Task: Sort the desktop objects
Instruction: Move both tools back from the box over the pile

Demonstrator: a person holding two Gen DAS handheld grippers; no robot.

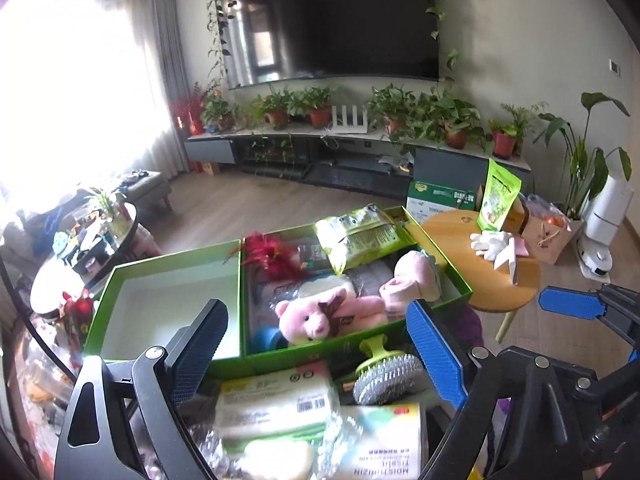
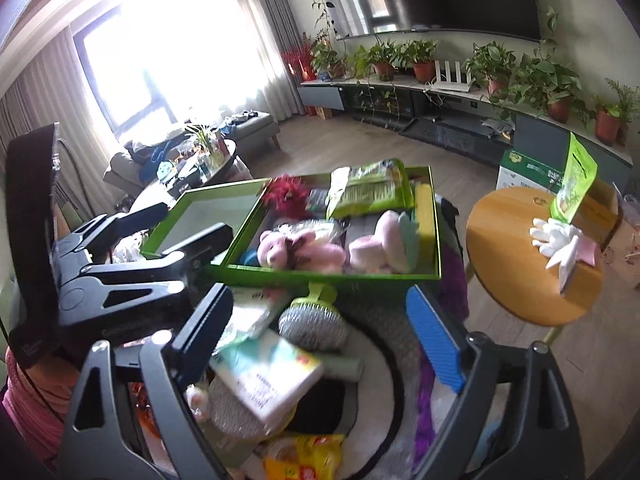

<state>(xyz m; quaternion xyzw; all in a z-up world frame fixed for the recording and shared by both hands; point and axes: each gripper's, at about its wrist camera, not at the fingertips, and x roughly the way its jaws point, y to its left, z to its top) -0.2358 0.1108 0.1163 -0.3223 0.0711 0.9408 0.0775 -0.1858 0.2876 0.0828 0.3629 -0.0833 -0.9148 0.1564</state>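
A living room with a wall-mounted television (image 1: 332,20), potted plants along a low cabinet and a bright curtained window lies behind a cluttered desktop. In the left wrist view, the left gripper (image 1: 320,344) has its jaws spread wide with nothing between the pads. Past them stand two green boxes side by side: an empty green box (image 1: 168,304) on the left and a filled green box (image 1: 460,280) on the right, which holds a pink teddy bear (image 1: 320,316), a red feathery thing, a green packet and rolled pink cloth. Just below the jaws, on the near side of the boxes, lie the unsorted things: a steel scrubbing brush with a green handle (image 1: 384,376), a wrapped white pack (image 1: 276,404) and a tissue pack (image 1: 384,440). The right gripper shows at the right edge, its blue pad apart from everything. In the right wrist view, the right gripper (image 2: 320,336) is likewise spread and empty, and the scrubbing brush (image 2: 312,320) lies almost straight ahead between its fingers, handle pointing away toward the box wall, so its long axis runs along the gripper's line, not across it. The tissue pack (image 2: 272,376) lies nearer still, skewed. The right hand looks better placed for the brush, the left for the white pack.
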